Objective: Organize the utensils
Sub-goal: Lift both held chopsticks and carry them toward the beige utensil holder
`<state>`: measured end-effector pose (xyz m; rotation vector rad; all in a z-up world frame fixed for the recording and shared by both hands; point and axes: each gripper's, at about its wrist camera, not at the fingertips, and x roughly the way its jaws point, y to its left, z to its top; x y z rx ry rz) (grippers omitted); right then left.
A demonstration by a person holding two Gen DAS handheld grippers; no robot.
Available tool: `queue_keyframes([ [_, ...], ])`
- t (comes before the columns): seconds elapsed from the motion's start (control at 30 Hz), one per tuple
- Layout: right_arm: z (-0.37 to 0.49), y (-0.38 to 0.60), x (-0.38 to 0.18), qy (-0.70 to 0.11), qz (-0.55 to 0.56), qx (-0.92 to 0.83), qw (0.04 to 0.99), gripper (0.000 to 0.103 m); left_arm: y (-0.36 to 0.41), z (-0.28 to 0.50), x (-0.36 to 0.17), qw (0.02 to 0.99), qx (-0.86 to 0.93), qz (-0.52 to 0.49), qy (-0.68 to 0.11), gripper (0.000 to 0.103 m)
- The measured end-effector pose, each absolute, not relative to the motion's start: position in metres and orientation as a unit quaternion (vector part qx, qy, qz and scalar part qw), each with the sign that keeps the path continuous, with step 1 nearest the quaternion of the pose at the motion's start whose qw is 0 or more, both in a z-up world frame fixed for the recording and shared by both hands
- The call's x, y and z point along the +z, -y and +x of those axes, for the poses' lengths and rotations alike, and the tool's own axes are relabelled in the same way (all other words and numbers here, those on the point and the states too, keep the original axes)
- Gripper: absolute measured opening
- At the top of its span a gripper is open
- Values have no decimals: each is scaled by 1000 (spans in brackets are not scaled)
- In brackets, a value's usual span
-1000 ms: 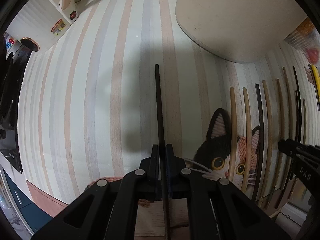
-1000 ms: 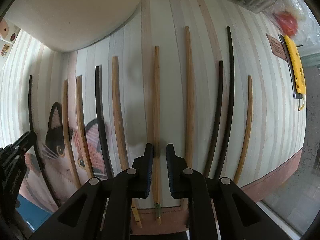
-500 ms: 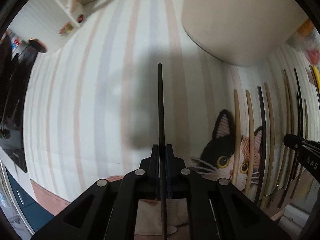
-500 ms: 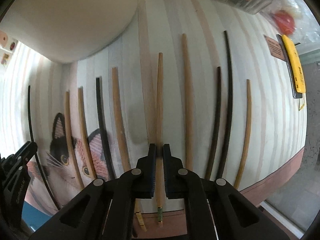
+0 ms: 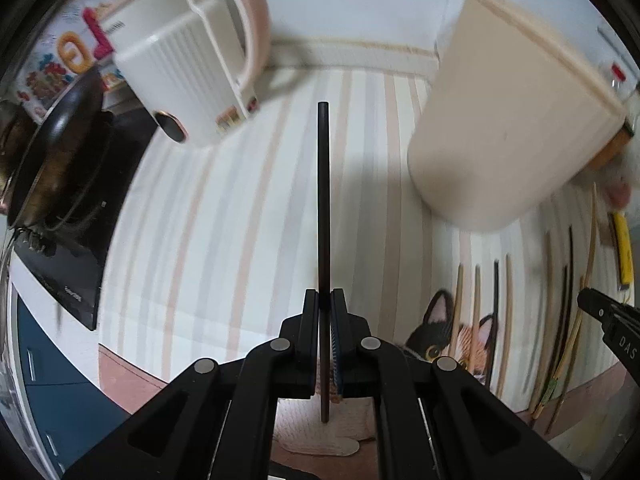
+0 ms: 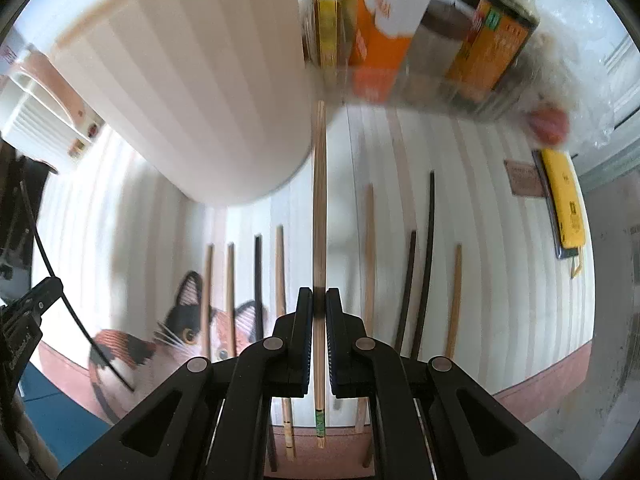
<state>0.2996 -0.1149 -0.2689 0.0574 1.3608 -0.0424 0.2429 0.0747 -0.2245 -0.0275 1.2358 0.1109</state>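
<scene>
My left gripper [image 5: 325, 304] is shut on a black chopstick [image 5: 323, 208] and holds it raised above the striped mat [image 5: 224, 216], pointing away. My right gripper [image 6: 319, 304] is shut on a wooden chopstick [image 6: 319, 208], lifted off the mat, its tip near the cream ribbed container [image 6: 192, 92]. Several wooden and black chopsticks [image 6: 370, 240] lie in a row on the mat over a cat picture [image 6: 184, 328]. The same row shows at the right in the left wrist view [image 5: 508, 296]. The left gripper and its black chopstick [image 6: 64, 300] show at the left edge of the right wrist view.
The cream container [image 5: 508, 136] stands at the back right. A white divided holder with a pink handle [image 5: 188, 60] stands at the back left beside a dark pan [image 5: 60, 160]. Sauce bottles [image 6: 492, 28] stand behind the mat. A yellow tool [image 6: 564, 200] lies at the right.
Both grippers have lifted and tilted up, each carrying its chopstick. The right gripper has shut on the wooden chopstick and raised it off the mat.
</scene>
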Motion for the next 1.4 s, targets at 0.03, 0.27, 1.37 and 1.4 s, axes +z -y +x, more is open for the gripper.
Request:
queue_keyframes([
  [0.03, 300, 114, -261, -624, 28, -17, 781, 7, -76, 241, -218, 818, 55, -18, -572, 3],
  [0.27, 311, 126, -209, -581, 52, -2, 812, 6, -81, 247, -173, 847, 64, -35, -527, 3],
  [1.37, 391, 157, -127, -530, 106, 48, 840, 7, -95, 316, -139, 845, 34, -128, -518, 50],
  [1.4, 385, 160, -144, -543, 107, 38, 832, 6, -99, 317, -158, 835, 40, -136, -532, 50],
])
